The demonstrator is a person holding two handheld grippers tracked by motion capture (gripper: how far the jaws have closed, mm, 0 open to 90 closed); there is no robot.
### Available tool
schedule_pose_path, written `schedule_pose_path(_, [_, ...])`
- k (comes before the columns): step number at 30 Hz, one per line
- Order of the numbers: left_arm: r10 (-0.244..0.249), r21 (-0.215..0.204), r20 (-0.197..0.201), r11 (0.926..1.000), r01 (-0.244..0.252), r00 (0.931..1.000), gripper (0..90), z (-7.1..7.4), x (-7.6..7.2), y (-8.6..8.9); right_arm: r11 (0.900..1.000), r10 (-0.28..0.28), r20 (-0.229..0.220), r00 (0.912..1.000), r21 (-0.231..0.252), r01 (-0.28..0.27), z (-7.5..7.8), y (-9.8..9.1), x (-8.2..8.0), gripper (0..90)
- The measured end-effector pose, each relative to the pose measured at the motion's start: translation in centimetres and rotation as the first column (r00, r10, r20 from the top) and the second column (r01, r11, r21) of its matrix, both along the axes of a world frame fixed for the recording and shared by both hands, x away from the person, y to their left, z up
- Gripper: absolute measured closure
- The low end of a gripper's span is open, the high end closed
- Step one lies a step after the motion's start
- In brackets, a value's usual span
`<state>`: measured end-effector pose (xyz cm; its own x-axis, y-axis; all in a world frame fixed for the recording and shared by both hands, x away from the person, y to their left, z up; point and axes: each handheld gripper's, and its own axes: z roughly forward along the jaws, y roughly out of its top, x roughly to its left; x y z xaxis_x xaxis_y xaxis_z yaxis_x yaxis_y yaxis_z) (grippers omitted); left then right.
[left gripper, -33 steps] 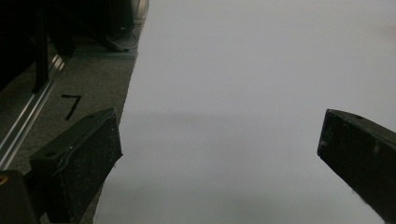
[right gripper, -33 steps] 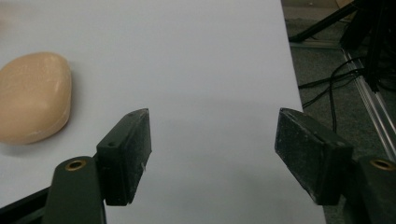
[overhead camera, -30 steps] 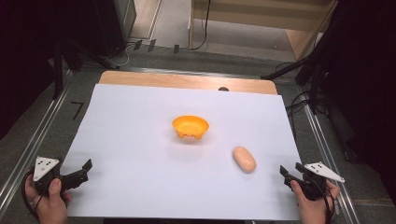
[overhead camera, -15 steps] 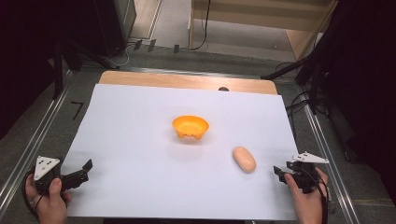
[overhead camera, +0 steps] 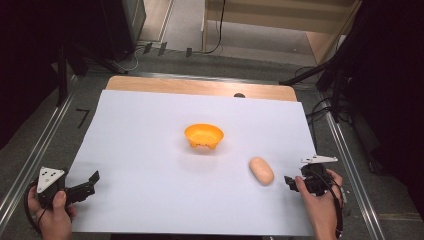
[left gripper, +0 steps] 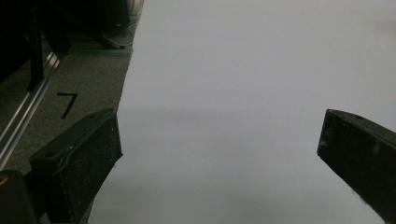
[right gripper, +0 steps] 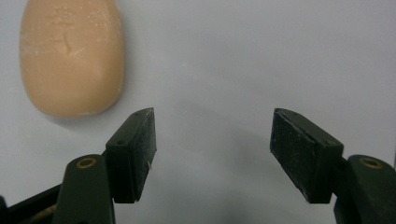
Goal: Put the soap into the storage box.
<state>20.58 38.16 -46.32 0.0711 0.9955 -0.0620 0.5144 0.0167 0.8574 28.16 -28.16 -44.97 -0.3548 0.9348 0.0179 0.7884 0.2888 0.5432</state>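
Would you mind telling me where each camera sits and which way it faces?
High view: above the person's side, looking forward and down on the white sheet; both hands show, with left gripper and right gripper.
Left gripper view: on that gripper, looking along its open jaws across the bare sheet.
Right gripper view: on that gripper, open jaws aimed beside the bread roll.
Shared: roll and sheet.

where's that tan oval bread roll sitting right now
In the high view the tan oval bread roll lies on the white paper sheet, right of centre, between the orange bowl and the right gripper.
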Motion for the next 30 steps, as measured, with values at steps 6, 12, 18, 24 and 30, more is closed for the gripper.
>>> schedule_pose_path(6, [-0.001, -0.008, -0.002, 1.0000, 0.001, 1.0000, 0.0, 0.0, 0.0, 0.1, 0.9998, 0.015, -0.078, 0.9969, -0.008, -0.016, 1.2, 1.3, 1.4, 30.8])
schedule_pose_path(12, [-0.001, -0.006, -0.003, 1.0000, 0.001, 1.0000, 0.0, 0.0, 0.0, 0.1, 0.9991, 0.039, -0.152, 0.9876, -0.013, -0.041, 1.4, 2.2, 2.3, 24.7])
schedule_pose_path(18, [-0.003, -0.009, -0.003, 1.0000, 0.003, 1.0000, 0.0, 0.0, 0.0, 0.1, 0.9973, 0.073, -0.197, 0.9777, 0.007, -0.073, 1.7, 3.5, 2.9, 19.9])
schedule_pose_path(24, [-0.003, -0.008, -0.003, 1.0000, 0.003, 1.0000, 0.0, 0.0, 0.1, 0.1, 0.9942, 0.108, -0.231, 0.9669, 0.030, -0.103, 1.9, 4.9, 3.4, 15.1])
schedule_pose_path(30, [-0.004, -0.008, -0.004, 1.0000, 0.004, 1.0000, 0.1, 0.0, 0.1, 0.1, 0.9932, 0.117, -0.241, 0.9634, 0.026, -0.114, 1.6, 6.4, 4.1, 15.3])
